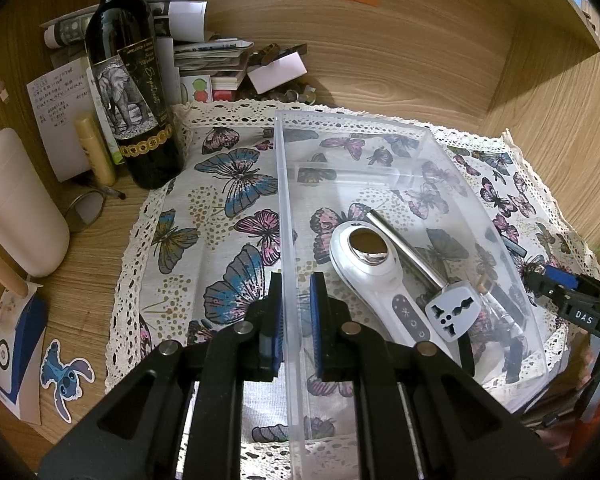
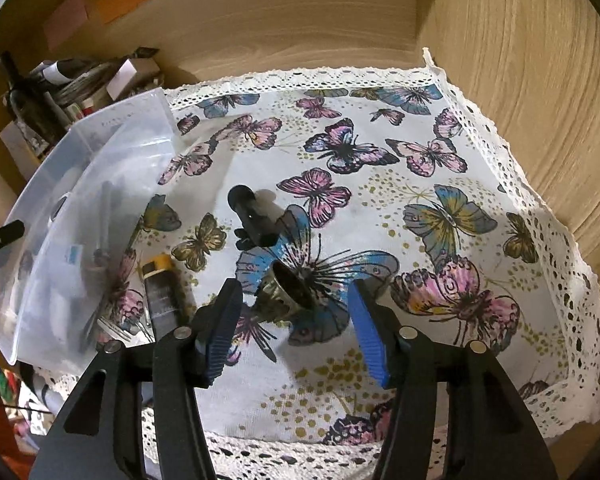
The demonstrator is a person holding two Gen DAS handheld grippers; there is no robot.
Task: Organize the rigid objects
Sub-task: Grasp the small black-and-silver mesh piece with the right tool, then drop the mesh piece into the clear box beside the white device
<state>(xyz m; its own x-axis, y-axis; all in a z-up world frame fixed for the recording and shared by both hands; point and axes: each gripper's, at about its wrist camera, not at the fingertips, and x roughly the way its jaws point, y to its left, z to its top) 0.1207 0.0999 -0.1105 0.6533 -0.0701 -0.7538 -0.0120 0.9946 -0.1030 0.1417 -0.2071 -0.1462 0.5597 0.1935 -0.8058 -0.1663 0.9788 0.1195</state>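
Note:
A clear plastic bin [image 1: 452, 160] stands on the butterfly cloth [image 1: 228, 184]. My left gripper [image 1: 296, 312] is shut on the bin's left wall. Inside lie a white handheld device [image 1: 376, 272], a metal bar [image 1: 404, 246] and a white plug adapter [image 1: 454, 314]. In the right wrist view my right gripper [image 2: 294, 312] is open, its fingers on either side of a small brass bell [image 2: 284, 292] lying on the cloth [image 2: 380, 200]. A black clip [image 2: 252, 220] lies beyond the bell. A dark tube with a yellow band [image 2: 164, 292] lies beside the bin [image 2: 80, 184].
A wine bottle [image 1: 136, 92], a cream jug [image 1: 16, 204], a yellow tube [image 1: 94, 150], papers and small clutter [image 1: 212, 56] stand at the back left. A sticker [image 1: 66, 374] lies on the wooden desk. Wooden walls [image 2: 520, 80] close in behind and at the right.

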